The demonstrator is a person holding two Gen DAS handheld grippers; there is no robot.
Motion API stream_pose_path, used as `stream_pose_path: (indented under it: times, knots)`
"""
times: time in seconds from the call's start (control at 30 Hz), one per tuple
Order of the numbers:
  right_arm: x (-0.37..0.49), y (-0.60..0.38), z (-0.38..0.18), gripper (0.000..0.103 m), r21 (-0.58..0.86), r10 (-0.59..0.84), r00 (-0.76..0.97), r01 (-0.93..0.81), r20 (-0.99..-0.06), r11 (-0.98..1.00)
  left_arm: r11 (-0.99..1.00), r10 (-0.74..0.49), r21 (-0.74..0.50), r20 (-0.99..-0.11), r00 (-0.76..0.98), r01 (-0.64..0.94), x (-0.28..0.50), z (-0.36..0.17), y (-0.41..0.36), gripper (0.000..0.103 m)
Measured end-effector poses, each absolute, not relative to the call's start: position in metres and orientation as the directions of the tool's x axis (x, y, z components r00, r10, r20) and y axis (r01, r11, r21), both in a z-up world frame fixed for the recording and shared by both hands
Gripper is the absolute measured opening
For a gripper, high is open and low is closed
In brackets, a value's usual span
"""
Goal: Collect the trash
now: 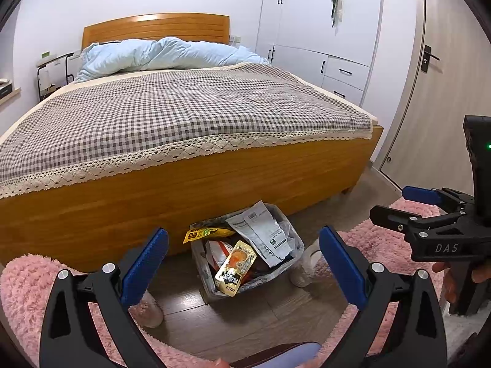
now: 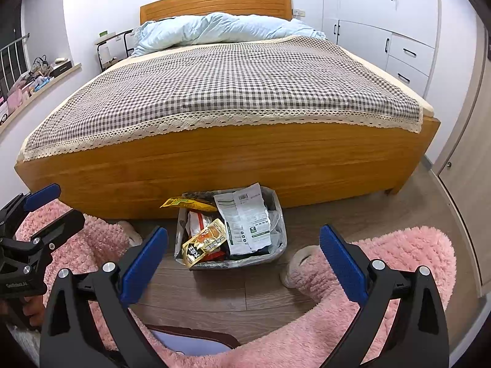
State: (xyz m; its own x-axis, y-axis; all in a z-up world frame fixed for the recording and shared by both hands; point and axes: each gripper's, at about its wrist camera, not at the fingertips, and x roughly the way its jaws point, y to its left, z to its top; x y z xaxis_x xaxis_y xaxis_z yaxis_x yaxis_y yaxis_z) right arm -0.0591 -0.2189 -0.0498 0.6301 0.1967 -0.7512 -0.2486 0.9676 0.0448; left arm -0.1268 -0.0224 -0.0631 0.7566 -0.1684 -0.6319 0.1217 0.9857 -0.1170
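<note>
Left gripper (image 1: 244, 263) spread wide, empty. Right gripper (image 2: 244, 260) likewise, gripping nothing. Both poised above the trash bin (image 2: 277, 253) on the wood floor (image 2: 214, 294), against the bed's footboard (image 2: 233, 165). Wrappers (image 2: 204, 242) and crumpled paper (image 2: 245, 217) heaped inside. Pink rug (image 2: 399, 254) flanking.

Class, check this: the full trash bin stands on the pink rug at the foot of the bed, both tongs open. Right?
Not quite. The trash bin stands on bare wooden floor between the pink rugs, as the right wrist view shows. Both tongs are open.
</note>
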Motion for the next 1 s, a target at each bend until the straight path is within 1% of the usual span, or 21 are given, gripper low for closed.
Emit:
stream_pose_path:
  times: [1.0]
  knots:
    - [-0.0584,-0.2187,-0.0485,0.095,0.04,0.196,0.634,-0.252,-0.748,0.967,0.985,-0.17,-0.121,-0.631,0.756,0.121,-0.1273,-0.0626,-0.0212,0.095]
